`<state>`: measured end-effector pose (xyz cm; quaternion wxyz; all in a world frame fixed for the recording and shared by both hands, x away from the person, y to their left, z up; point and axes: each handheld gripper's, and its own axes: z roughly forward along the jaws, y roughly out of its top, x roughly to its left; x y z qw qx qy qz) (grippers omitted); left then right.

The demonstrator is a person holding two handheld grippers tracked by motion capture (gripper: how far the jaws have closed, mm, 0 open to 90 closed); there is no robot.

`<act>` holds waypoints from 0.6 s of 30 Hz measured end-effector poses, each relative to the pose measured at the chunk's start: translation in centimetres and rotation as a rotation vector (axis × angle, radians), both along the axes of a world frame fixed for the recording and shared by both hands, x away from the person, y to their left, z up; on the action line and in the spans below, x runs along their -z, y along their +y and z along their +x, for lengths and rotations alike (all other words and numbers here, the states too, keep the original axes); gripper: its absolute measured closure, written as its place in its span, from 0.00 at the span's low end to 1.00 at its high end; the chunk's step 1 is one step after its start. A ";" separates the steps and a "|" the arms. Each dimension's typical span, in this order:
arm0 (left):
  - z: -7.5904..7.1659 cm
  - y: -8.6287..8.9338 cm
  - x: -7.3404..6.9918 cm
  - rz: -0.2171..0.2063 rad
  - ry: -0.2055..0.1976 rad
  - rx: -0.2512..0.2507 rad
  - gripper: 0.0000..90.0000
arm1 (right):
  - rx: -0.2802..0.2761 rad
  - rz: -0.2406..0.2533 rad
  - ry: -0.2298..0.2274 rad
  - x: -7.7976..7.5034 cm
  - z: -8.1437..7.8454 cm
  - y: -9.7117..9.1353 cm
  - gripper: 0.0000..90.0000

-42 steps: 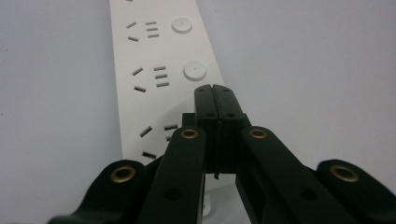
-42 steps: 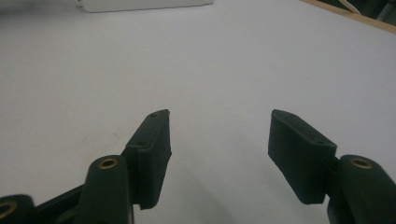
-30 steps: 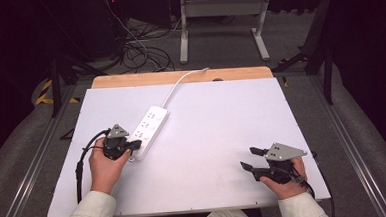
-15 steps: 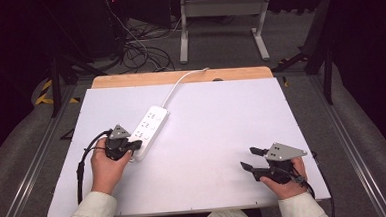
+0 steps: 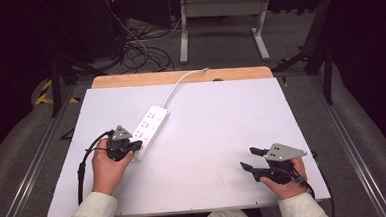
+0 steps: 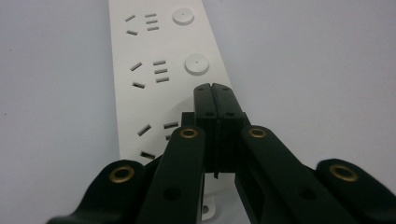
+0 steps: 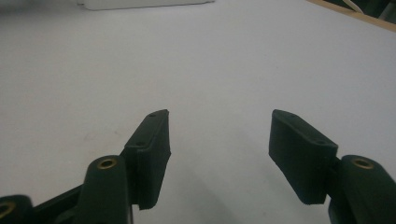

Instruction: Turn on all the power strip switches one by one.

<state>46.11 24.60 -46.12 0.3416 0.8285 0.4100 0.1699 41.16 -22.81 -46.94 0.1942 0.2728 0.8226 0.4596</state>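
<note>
White plastic is what the action centres on: a power strip (image 5: 149, 131) is laid diagonally on the left half of the table (image 5: 217, 137), its cord (image 5: 182, 82) run off toward the far wooden edge, presumably so the plug can reach a socket beyond. The left claw (image 5: 133, 147) is seen at the strip's near end, and in the left gripper view its jaws are pressed flat together with nothing caught between them, the tips poised over the strip's face (image 6: 154, 93) just short of a round button (image 6: 196, 64). That closed tip is judged to be meant as a single blunt finger, good for prodding a switch or pinning the strip down rather than for grasping; whether the tips actually touch the plastic cannot be told. The outlet nearest the hand is partly covered by the jaws, and two further sets of slots, each with its button, lie ahead along the strip. Over on the other side, the right claw (image 5: 248, 158) is rested low near the table's front right corner, well apart from the strip, its jaws spread wide and empty, as the right gripper view (image 7: 219, 154) shows. It is judged to be parked in reserve, kept ready should a second grip be called for. No plug is seen seated in any outlet.
</note>
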 end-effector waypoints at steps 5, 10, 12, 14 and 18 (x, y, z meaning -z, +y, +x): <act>-0.1 -0.3 -0.1 0.024 -0.003 -0.002 1.00 | -0.002 -0.001 0.000 0.0 0.0 0.1 0.44; -0.1 -0.1 0.0 -0.004 0.016 -0.005 1.00 | -0.002 -0.001 -0.001 0.0 0.0 0.0 0.44; -0.1 -0.1 0.0 -0.001 0.016 -0.005 1.00 | -0.001 -0.002 -0.001 0.0 0.0 0.0 0.44; -0.1 -0.1 0.0 -0.001 0.017 -0.004 1.00 | -0.001 -0.001 -0.001 0.0 0.0 0.0 0.44; 0.0 0.0 0.0 -0.008 0.021 -0.003 1.00 | -0.001 -0.002 -0.001 0.0 -0.1 0.1 0.44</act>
